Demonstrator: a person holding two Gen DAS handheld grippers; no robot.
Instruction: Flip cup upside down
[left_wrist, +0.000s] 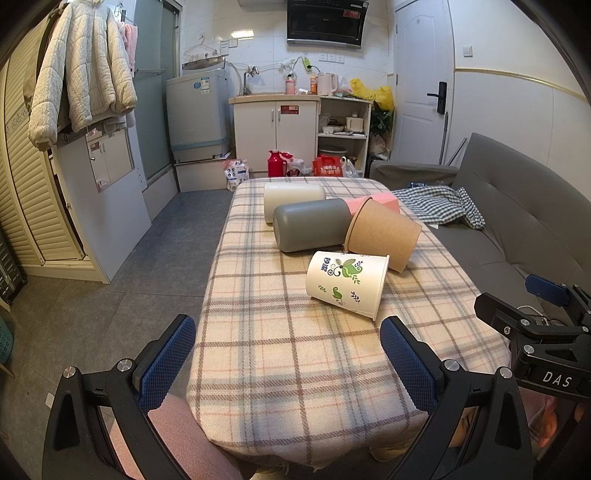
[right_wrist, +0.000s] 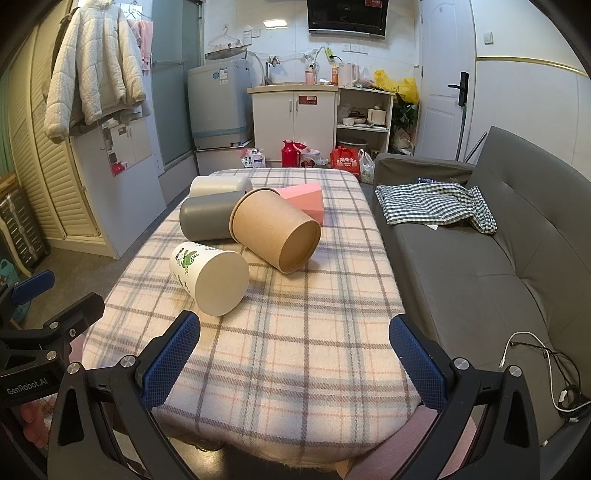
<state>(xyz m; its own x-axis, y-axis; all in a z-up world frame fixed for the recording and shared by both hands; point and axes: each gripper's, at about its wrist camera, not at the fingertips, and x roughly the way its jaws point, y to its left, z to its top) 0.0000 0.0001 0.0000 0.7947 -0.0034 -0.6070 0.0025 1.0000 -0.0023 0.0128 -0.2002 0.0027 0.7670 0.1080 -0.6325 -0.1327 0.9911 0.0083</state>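
Several cups lie on their sides on a plaid-covered table (left_wrist: 295, 350). A white paper cup with green leaf print (left_wrist: 345, 284) is nearest; it also shows in the right wrist view (right_wrist: 210, 275). Behind it lie a brown paper cup (left_wrist: 384, 234) (right_wrist: 277, 232), a grey cup (left_wrist: 312, 225) (right_wrist: 207, 218), a cream cup (left_wrist: 293, 197) (right_wrist: 219, 186) and a pink cup (left_wrist: 384, 201) (right_wrist: 304, 201). My left gripper (left_wrist: 288, 354) is open and empty above the table's near end. My right gripper (right_wrist: 295, 358) is open and empty, just short of the white cup.
A grey sofa (right_wrist: 480, 258) with a checked cloth (right_wrist: 436, 203) runs along the table's right side. A white cable (right_wrist: 535, 354) lies on the sofa. Floor (left_wrist: 166, 258) lies left of the table. Cabinets, a washing machine (left_wrist: 197, 110) and a red flask (left_wrist: 277, 162) stand beyond.
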